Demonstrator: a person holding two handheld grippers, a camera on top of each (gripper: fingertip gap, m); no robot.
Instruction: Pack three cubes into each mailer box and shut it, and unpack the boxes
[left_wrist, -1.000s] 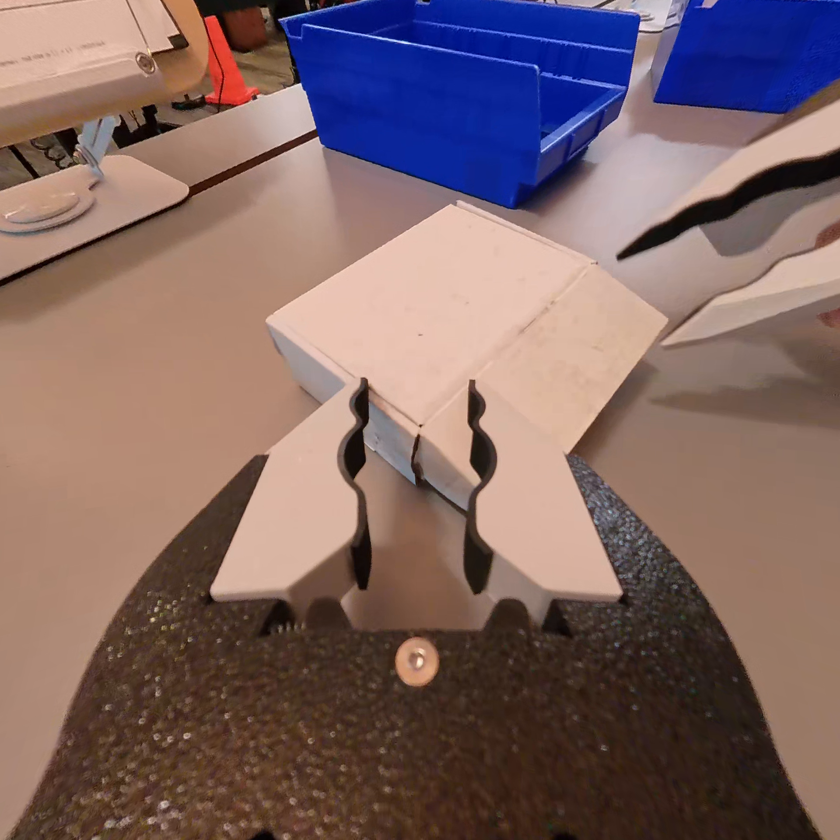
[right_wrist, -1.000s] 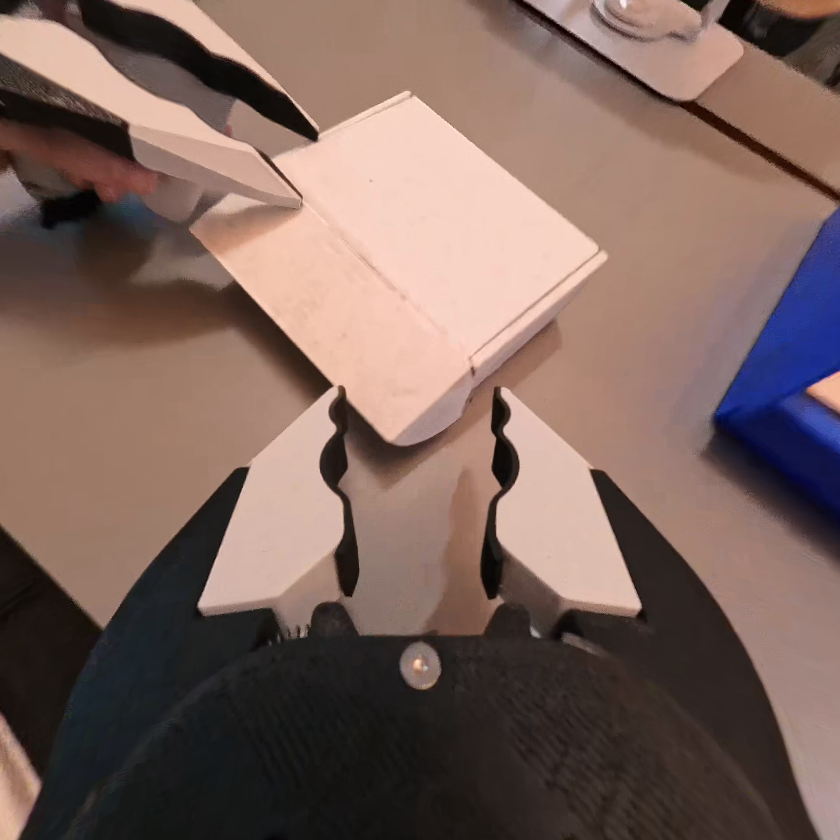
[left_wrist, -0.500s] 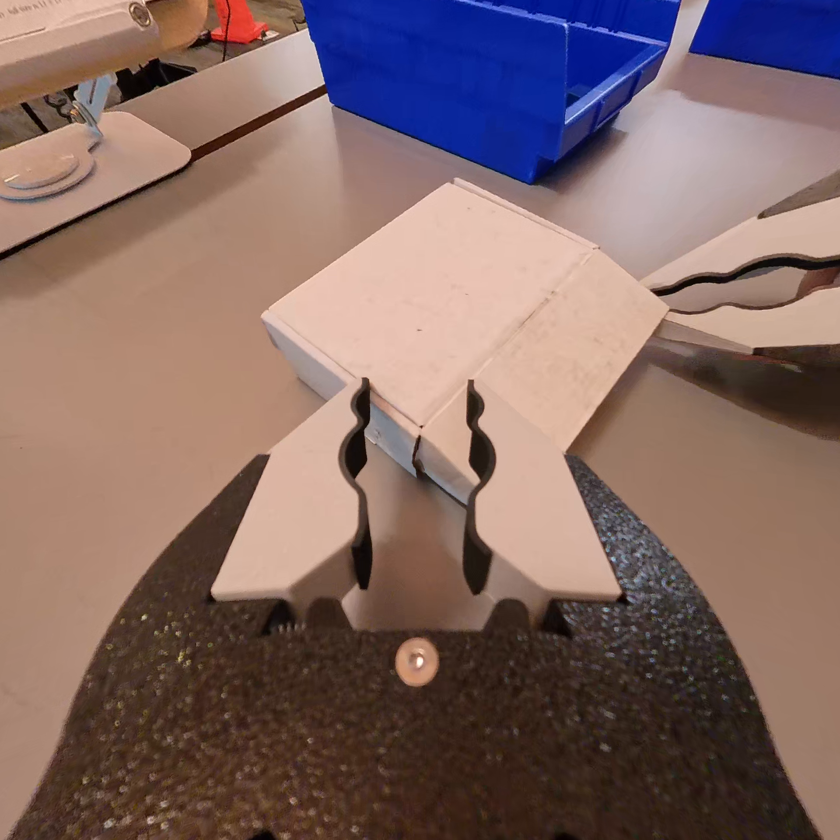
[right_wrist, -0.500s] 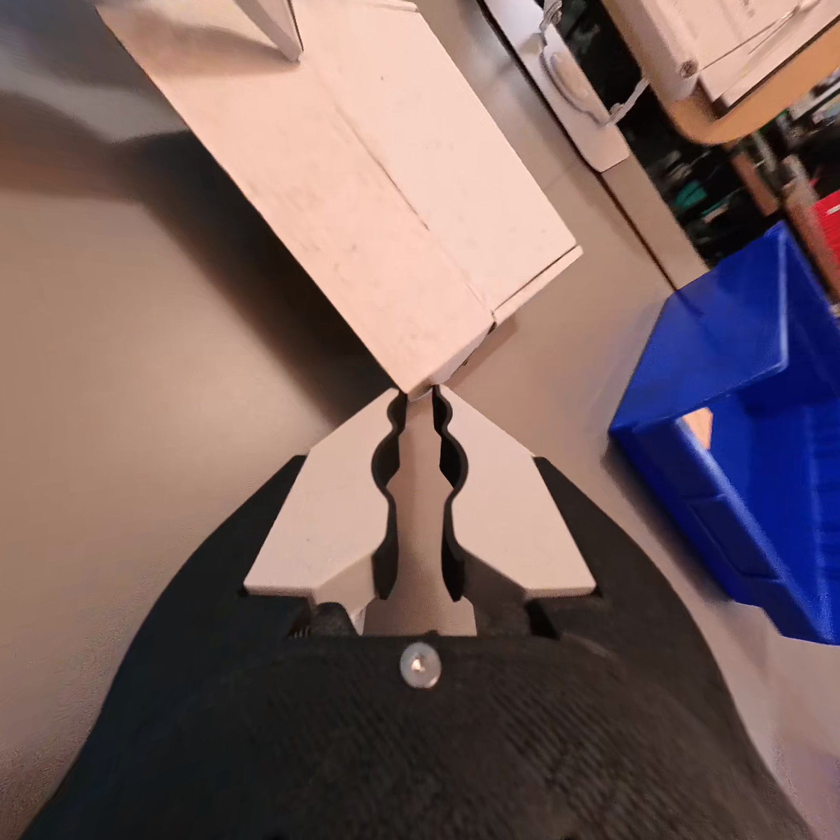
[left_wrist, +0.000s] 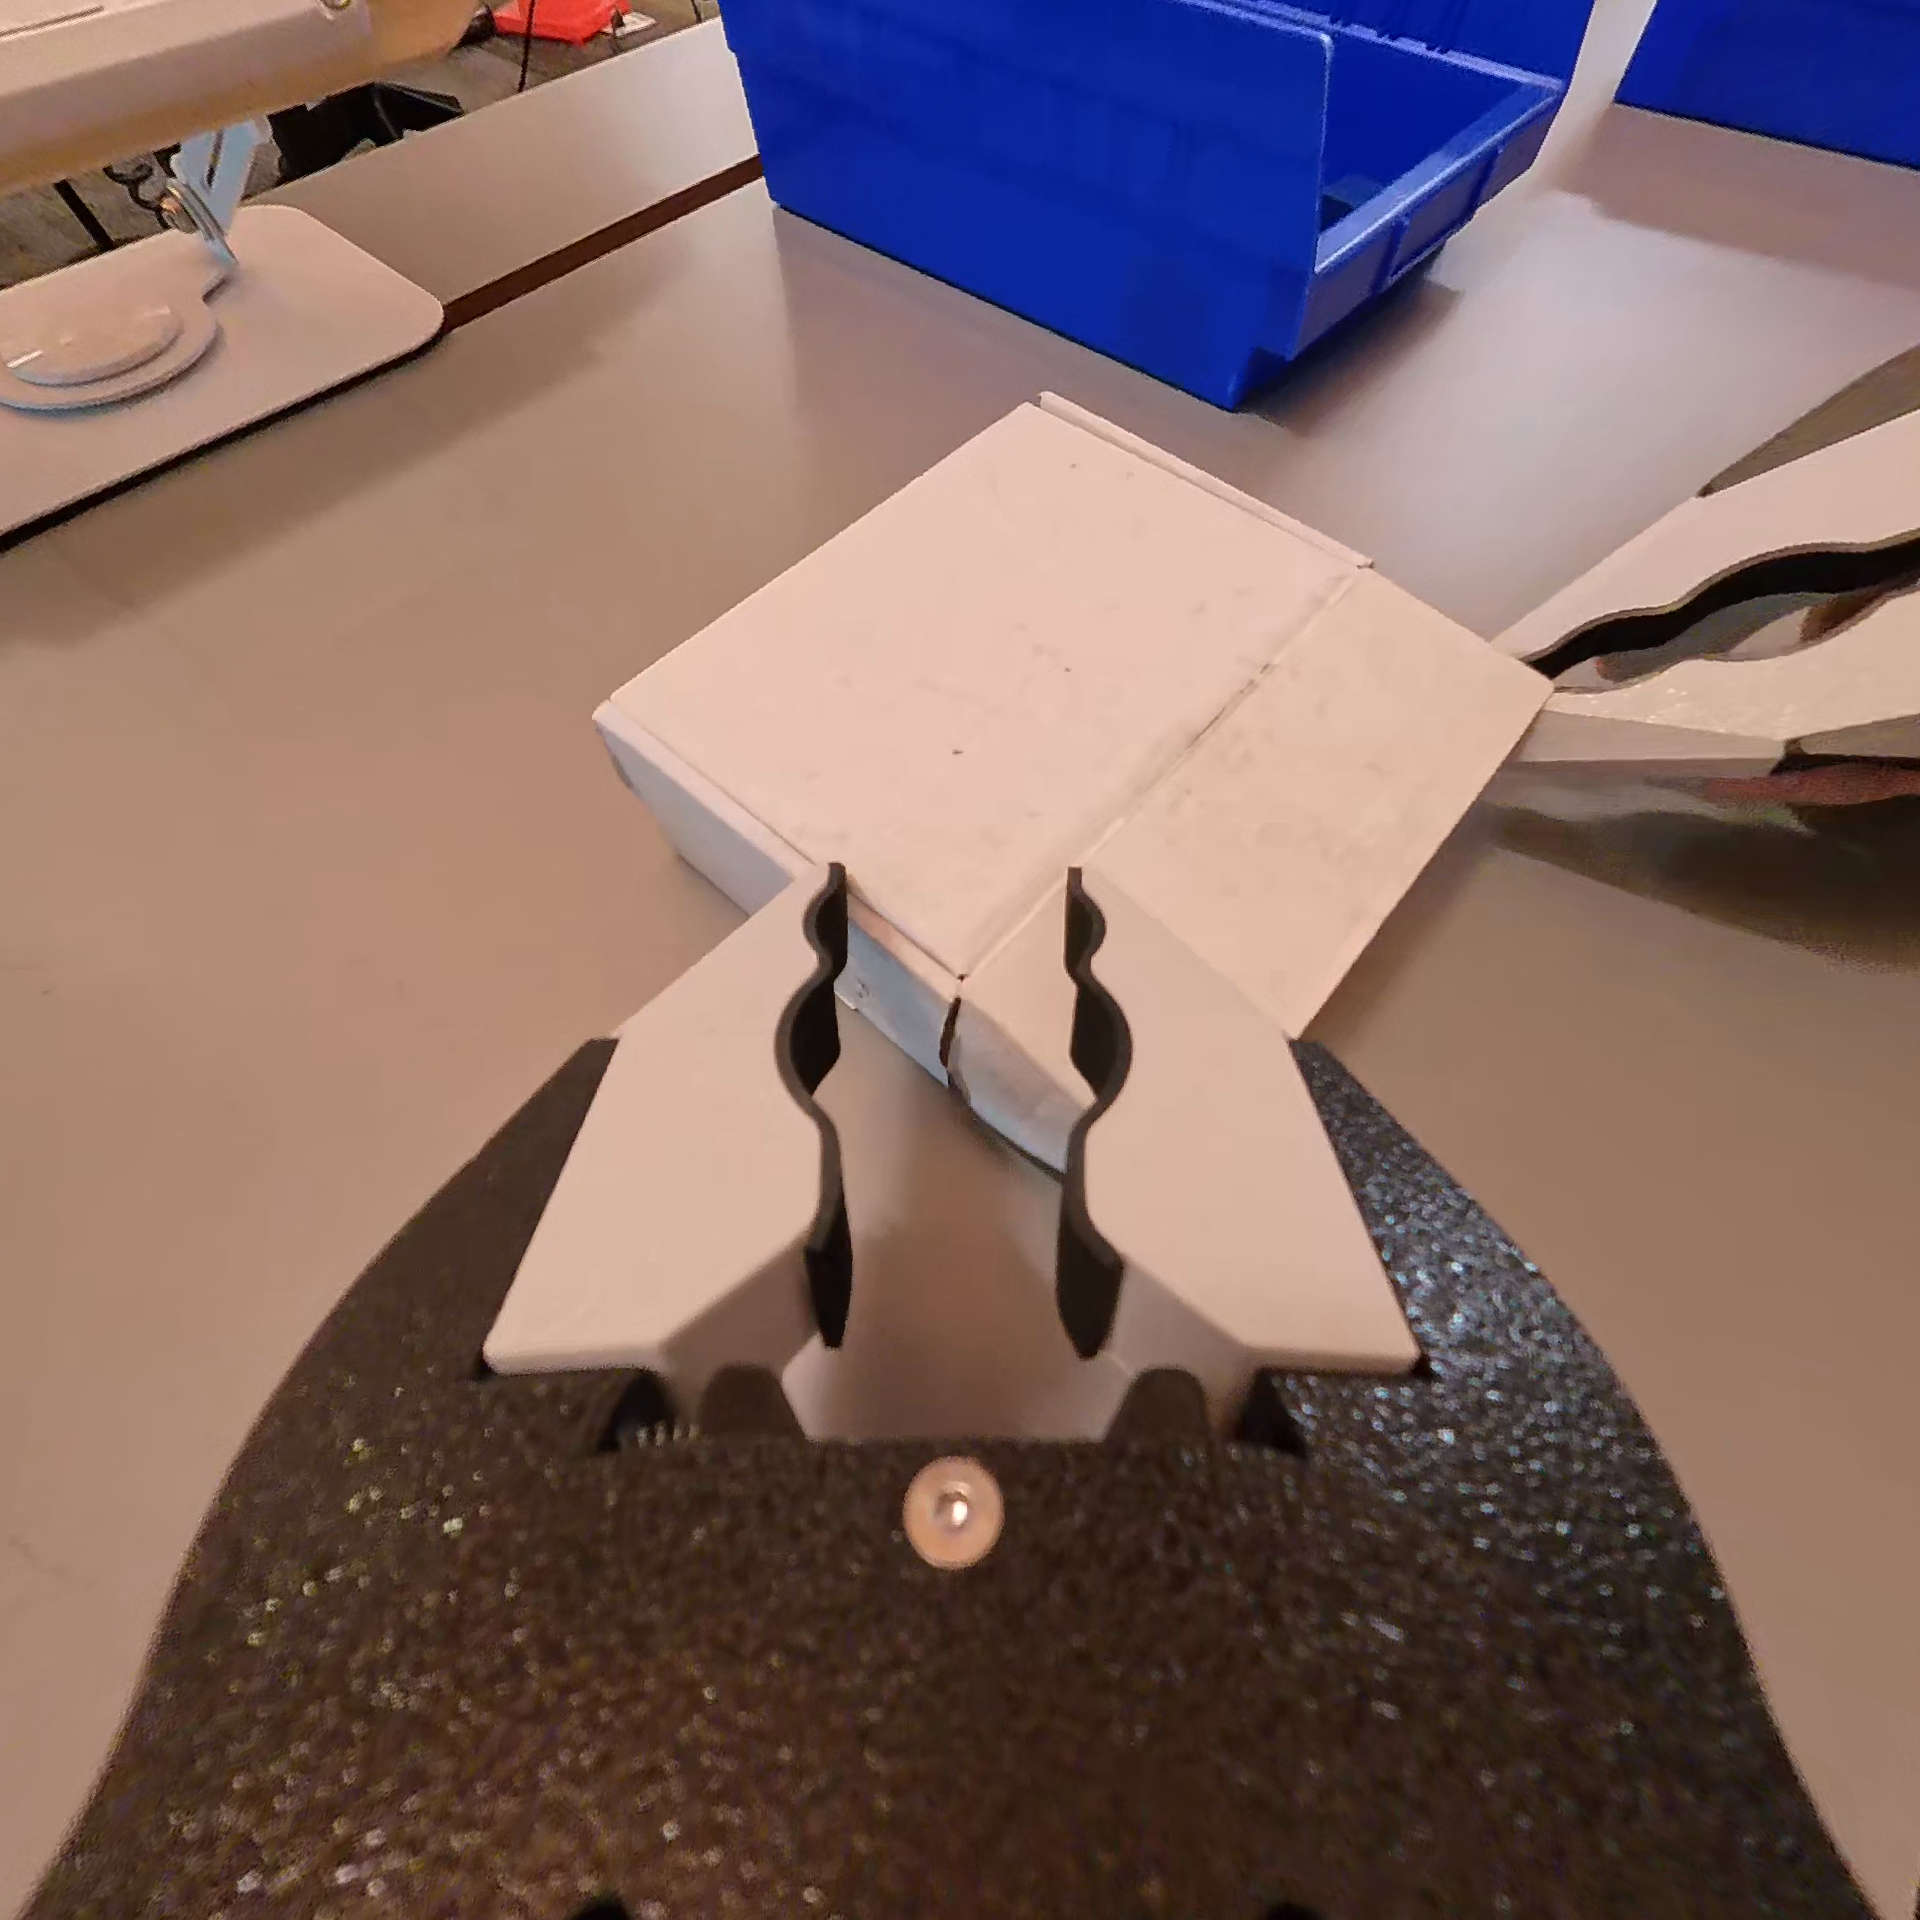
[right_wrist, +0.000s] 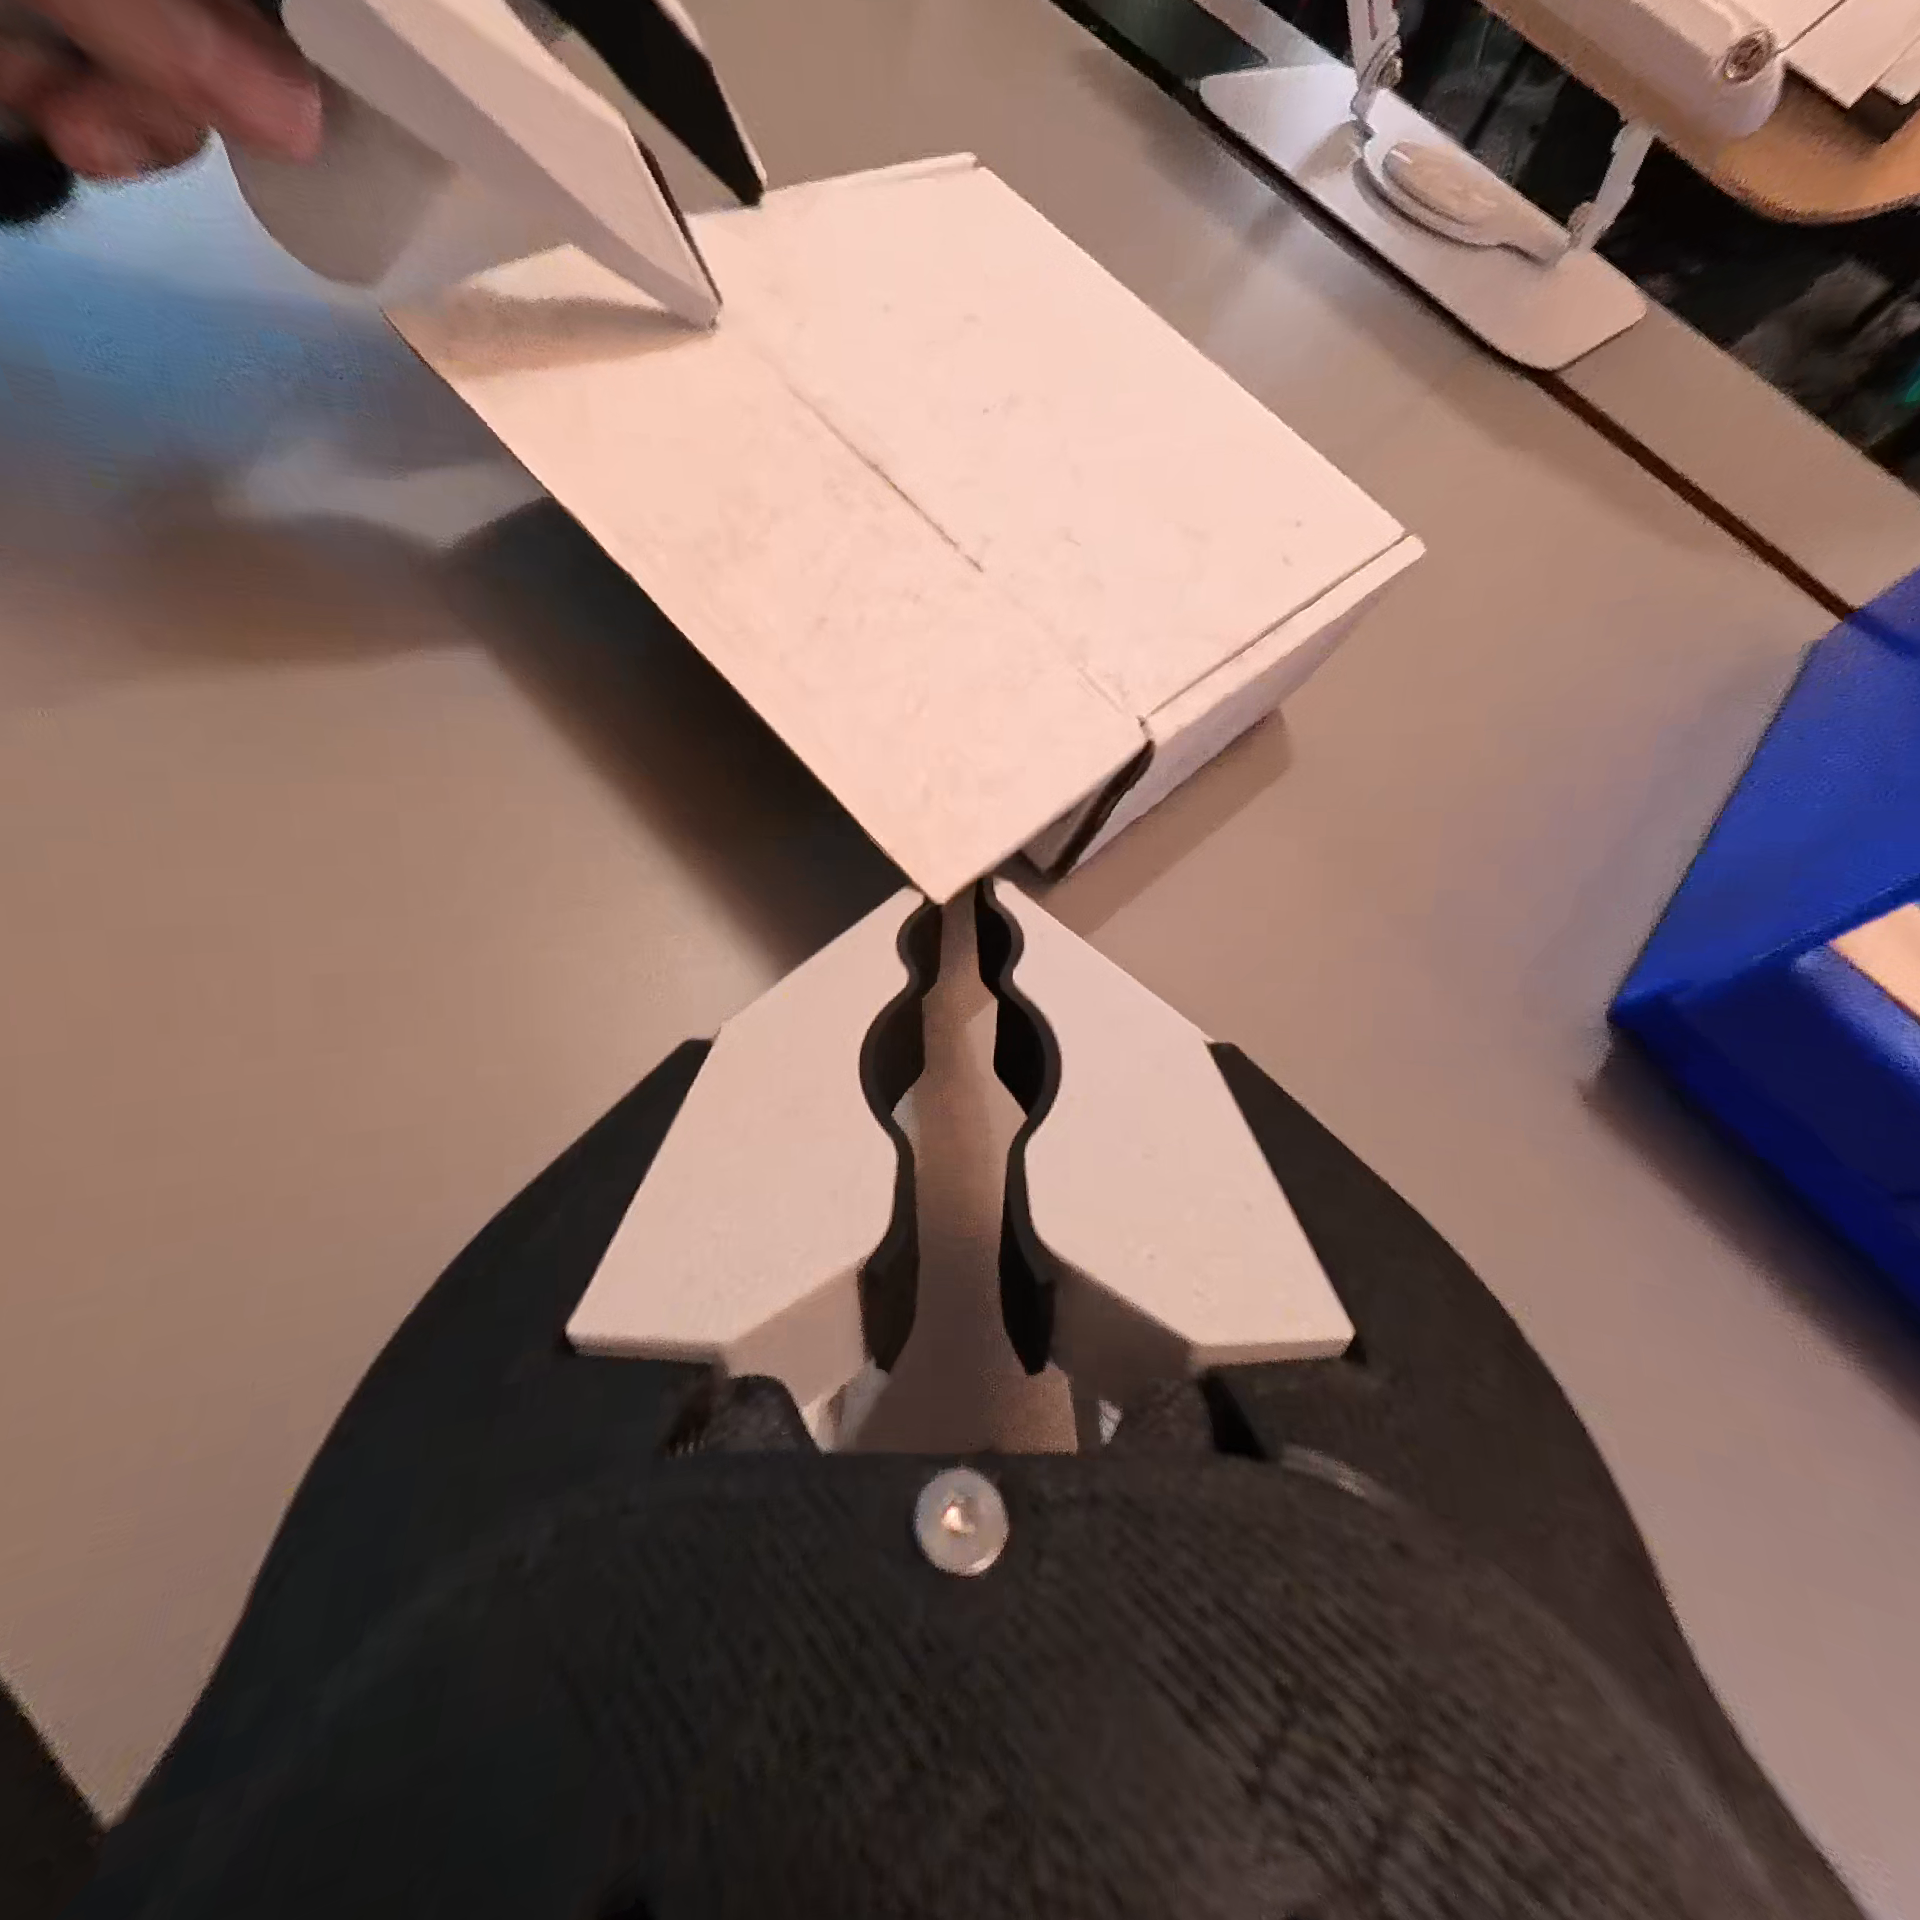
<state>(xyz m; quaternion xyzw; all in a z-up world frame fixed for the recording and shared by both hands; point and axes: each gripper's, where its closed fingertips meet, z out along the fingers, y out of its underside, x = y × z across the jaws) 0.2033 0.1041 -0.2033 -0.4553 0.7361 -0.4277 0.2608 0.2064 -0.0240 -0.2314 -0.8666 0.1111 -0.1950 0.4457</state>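
A white mailer box (left_wrist: 935, 675) lies shut on the grey table, its front flap (left_wrist: 1299, 810) sticking out untucked. My left gripper (left_wrist: 951, 873) is open, its fingers straddling the box's near side wall at the lid fold. My right gripper (right_wrist: 956, 904) is shut on the corner of the flap (right_wrist: 779, 582) and holds it raised off the table. The right gripper also shows in the left wrist view (left_wrist: 1538, 686) at the flap's far corner. The left gripper shows in the right wrist view (right_wrist: 727, 249) on the far side of the box (right_wrist: 1091, 416). No cubes are in view.
A blue bin (left_wrist: 1039, 156) stands behind the box, with a second blue bin (left_wrist: 1766, 73) at the far right. A blue bin (right_wrist: 1787, 935) also lies right of my right gripper. A white stand base (left_wrist: 208, 312) sits at the left. A hand (right_wrist: 135, 94) holds the left gripper.
My right gripper has come in to the flap's corner and closed on it, lifting the flap a little. My left gripper has stayed open at the box's near side.
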